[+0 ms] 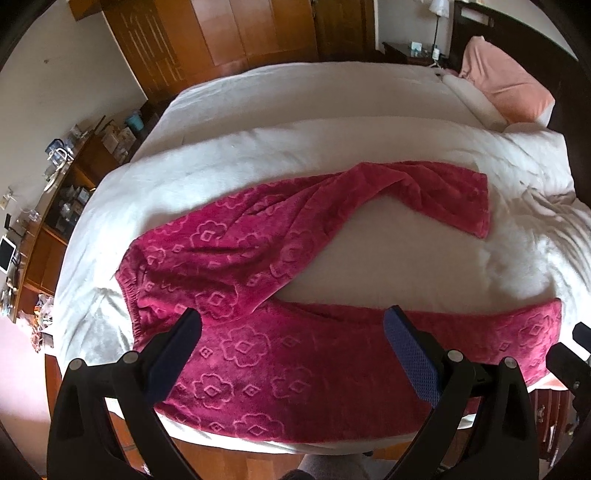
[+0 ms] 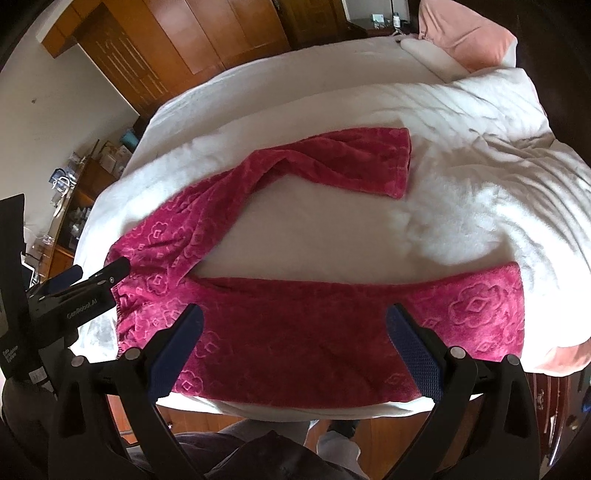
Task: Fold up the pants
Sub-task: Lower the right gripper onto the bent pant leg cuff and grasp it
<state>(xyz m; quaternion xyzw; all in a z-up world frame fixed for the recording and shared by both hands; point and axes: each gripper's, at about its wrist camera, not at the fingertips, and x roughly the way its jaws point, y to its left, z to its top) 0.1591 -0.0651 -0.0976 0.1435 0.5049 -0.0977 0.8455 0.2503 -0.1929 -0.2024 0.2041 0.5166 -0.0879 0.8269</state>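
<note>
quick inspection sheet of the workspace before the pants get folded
surface: bed under a white blanket, rumpled on the right
job's things: magenta fleece pants unfolded, legs spread in a V, near leg along the bed's front edge, far leg angled away, waistband at left
clutter: pink pillow at the headboard end
grippers: left gripper open above the near leg, holding nothing; right gripper open above the same leg, holding nothing
cables: nothing seen
surroundings: wooden wardrobe behind, crowded desk at left, nightstand with lamp
</note>
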